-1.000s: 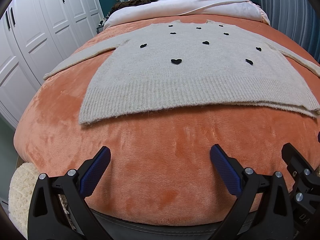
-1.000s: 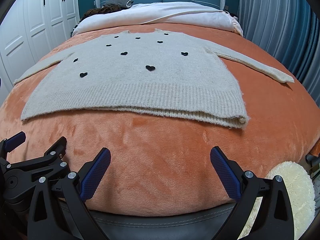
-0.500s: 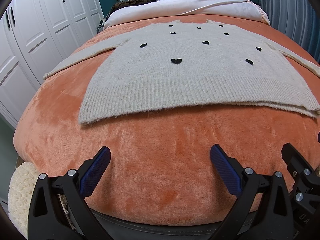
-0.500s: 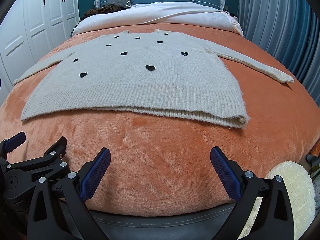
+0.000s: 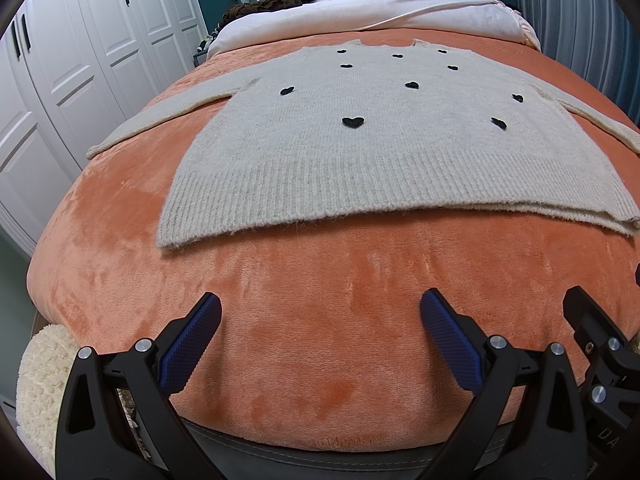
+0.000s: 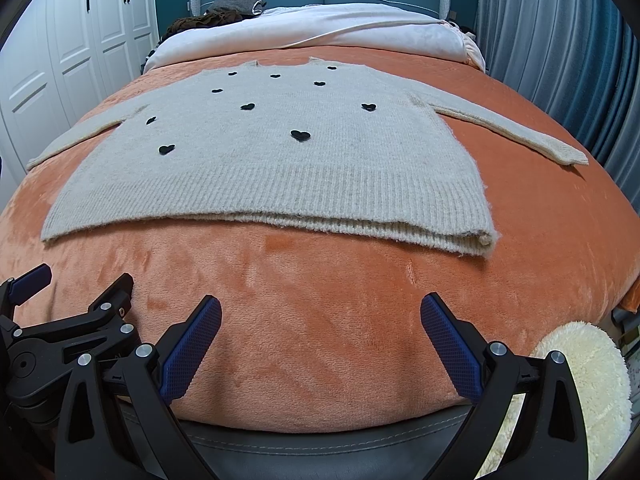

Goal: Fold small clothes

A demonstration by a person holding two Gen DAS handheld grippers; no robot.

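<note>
A cream knit sweater (image 5: 360, 152) with small black hearts lies flat on the orange bedspread (image 5: 320, 320), sleeves spread out to both sides, ribbed hem nearest me. In the right wrist view the same sweater (image 6: 280, 168) shows its right sleeve (image 6: 520, 132) reaching toward the bed's right edge. My left gripper (image 5: 320, 308) hovers open over bare bedspread short of the hem, nothing between its blue pads. My right gripper (image 6: 320, 308) is open too, equally short of the hem and empty.
White wardrobe doors (image 5: 80, 80) stand along the left. A white duvet (image 6: 320, 28) and dark clothes (image 6: 224, 12) lie near the blue headboard. Grey-blue curtains (image 6: 560, 40) hang on the right. Fluffy cream rug patches (image 5: 36, 380) (image 6: 580, 380) show below the bed's foot.
</note>
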